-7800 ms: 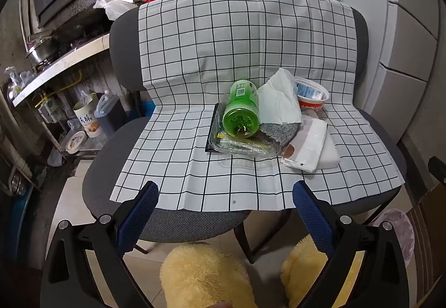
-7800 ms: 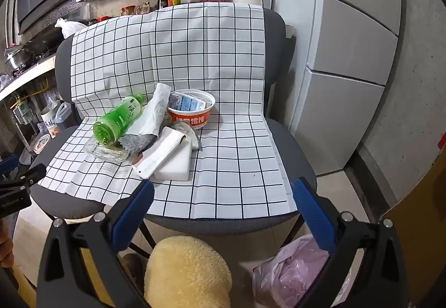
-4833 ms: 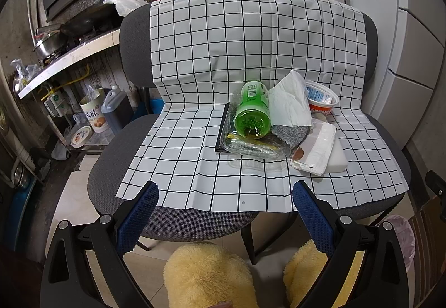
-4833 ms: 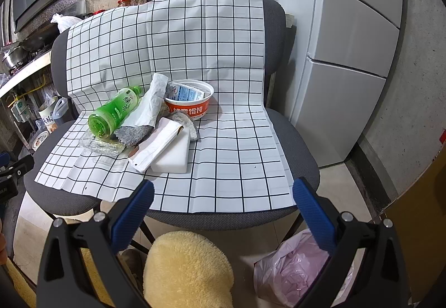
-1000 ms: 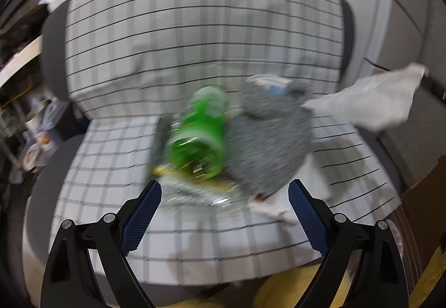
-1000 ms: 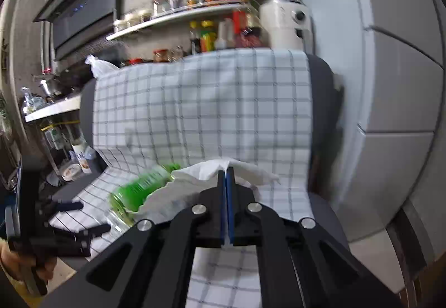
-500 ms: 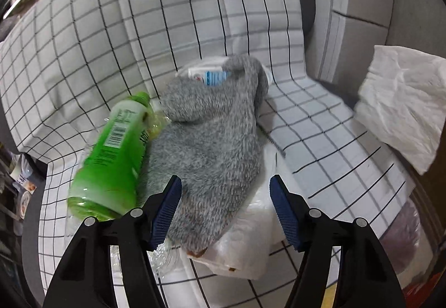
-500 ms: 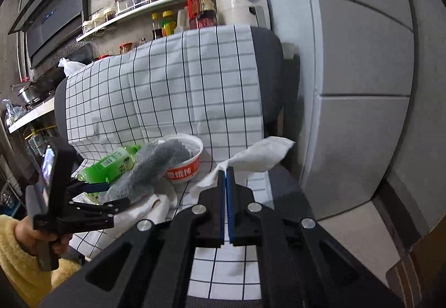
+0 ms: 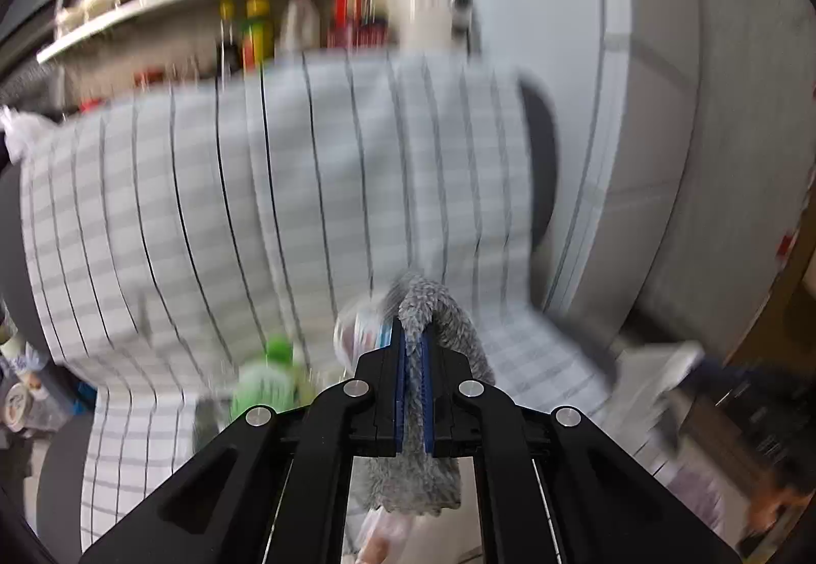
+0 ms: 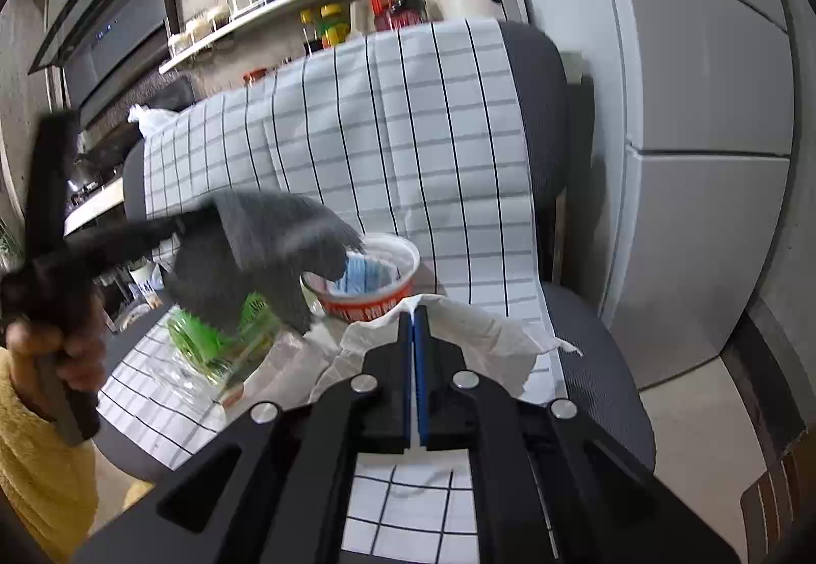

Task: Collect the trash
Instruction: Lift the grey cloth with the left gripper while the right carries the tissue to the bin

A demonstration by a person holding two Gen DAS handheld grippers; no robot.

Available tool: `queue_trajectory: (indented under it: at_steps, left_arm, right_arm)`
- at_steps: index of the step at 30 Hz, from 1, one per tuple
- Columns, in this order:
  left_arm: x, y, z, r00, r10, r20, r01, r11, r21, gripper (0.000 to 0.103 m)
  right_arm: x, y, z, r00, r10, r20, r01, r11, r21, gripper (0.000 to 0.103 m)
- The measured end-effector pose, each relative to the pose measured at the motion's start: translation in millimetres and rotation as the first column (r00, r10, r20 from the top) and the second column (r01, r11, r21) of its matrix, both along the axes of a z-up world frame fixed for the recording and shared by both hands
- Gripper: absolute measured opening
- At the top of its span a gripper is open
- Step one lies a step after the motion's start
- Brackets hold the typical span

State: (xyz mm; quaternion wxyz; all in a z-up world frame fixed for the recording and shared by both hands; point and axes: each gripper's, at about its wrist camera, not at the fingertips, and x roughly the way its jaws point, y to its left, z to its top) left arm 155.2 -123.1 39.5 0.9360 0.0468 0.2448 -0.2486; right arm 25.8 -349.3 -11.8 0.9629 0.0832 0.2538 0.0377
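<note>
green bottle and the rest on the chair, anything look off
The green bottle lies tipped on its side on crumpled clear plastic. The grey sock, no obvious trash, hangs from the left gripper above the red bowl.

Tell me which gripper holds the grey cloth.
The left gripper holds the grey cloth, clamped between its blue pads. The right gripper is shut on a white paper tissue instead.
</note>
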Motion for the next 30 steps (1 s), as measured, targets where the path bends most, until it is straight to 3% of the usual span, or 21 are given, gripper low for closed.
queue_trajectory:
  at_steps: [3, 7, 12, 17, 23, 30]
  left_arm:
    - [-24.5, 3.5, 30.8, 0.998, -0.031, 0.049, 0.035, 0.997, -0.065, 0.005]
    - [-60.9, -2.7, 40.5, 0.992, -0.109, 0.058, 0.115, 0.987, -0.108, 0.005]
    - [-108.5, -20.2, 25.6, 0.973, -0.228, 0.028, 0.230, 0.967, -0.112, 0.005]
    - [-147.7, -40.3, -10.5, 0.943, -0.331, -0.017, 0.327, 0.937, -0.123, 0.005]
    - [-187.9, -80.5, -56.9, 0.870, -0.484, -0.091, 0.471, 0.873, -0.127, 0.005]
    - [-233.6, -144.4, -80.7, 0.740, -0.659, -0.136, 0.649, 0.752, -0.112, 0.005]
  right_arm:
    - [-11.3, 2.4, 13.6, 0.999, -0.006, 0.037, 0.006, 1.000, -0.009, 0.002]
    - [-36.3, -0.2, 27.3, 0.997, -0.027, 0.067, 0.028, 0.999, -0.015, 0.002]
    - [-75.1, -13.4, 34.5, 0.993, -0.091, 0.080, 0.093, 0.996, -0.015, 0.002]
    - [-128.6, -31.0, 28.0, 0.977, -0.205, 0.057, 0.208, 0.977, -0.041, 0.002]
    - [-193.0, -52.9, 2.9, 0.939, -0.345, -0.003, 0.343, 0.935, -0.084, 0.002]
    - [-248.0, -87.5, -14.4, 0.885, -0.465, -0.035, 0.458, 0.881, -0.116, 0.002]
